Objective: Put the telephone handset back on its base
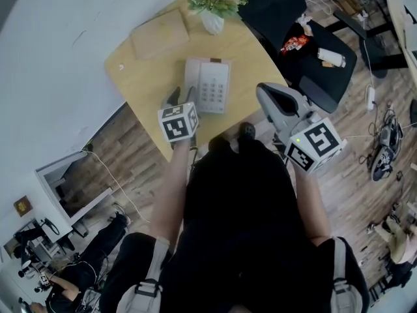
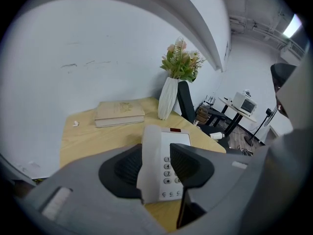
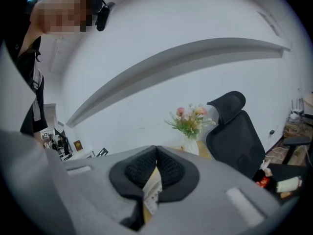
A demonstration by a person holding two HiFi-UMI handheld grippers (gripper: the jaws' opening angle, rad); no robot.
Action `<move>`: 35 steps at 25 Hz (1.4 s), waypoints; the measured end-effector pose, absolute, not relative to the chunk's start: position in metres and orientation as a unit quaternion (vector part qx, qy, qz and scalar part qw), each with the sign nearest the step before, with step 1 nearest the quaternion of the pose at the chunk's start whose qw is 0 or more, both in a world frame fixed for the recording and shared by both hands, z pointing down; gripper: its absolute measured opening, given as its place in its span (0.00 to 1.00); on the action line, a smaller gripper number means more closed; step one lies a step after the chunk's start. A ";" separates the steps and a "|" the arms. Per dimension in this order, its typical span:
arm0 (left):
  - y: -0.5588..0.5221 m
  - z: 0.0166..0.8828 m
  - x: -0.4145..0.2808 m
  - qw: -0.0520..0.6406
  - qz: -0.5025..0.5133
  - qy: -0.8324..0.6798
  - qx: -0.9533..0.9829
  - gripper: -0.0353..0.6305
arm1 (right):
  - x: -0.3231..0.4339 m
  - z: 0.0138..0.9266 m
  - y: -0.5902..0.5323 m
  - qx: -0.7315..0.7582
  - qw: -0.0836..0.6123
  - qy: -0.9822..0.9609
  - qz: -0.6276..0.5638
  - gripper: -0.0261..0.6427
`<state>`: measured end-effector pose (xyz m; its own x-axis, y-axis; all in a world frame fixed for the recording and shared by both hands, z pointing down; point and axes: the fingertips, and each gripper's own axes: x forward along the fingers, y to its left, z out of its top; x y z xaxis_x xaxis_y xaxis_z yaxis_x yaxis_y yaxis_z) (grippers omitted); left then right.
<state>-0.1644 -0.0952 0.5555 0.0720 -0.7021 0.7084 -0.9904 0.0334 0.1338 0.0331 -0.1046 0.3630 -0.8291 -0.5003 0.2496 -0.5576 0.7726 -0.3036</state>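
The handset (image 2: 148,153), at the base's (image 2: 178,138) nine o'clock, is straddled by the open left claw (image 2: 156,165); a square, centred pinch is advised. The right claw (image 3: 156,166) is shut.

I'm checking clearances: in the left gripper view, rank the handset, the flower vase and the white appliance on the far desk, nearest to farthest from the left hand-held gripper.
1. Handset, between the left hand-held gripper's jaws.
2. Flower vase, table's far right.
3. White appliance, distant desk, right.
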 end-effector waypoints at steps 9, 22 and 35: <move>-0.080 0.509 -0.138 0.283 0.199 -0.681 0.645 0.31 | 0.069 0.360 -0.111 0.256 0.068 -0.947 0.182 0.04; -0.057 0.442 -0.091 0.228 0.149 -0.711 0.649 0.26 | 0.094 0.360 -0.108 0.212 0.071 -0.961 0.162 0.04; -0.050 0.391 -0.080 0.162 0.122 -0.718 0.666 0.18 | 0.085 0.346 -0.101 0.194 0.075 -0.969 0.130 0.04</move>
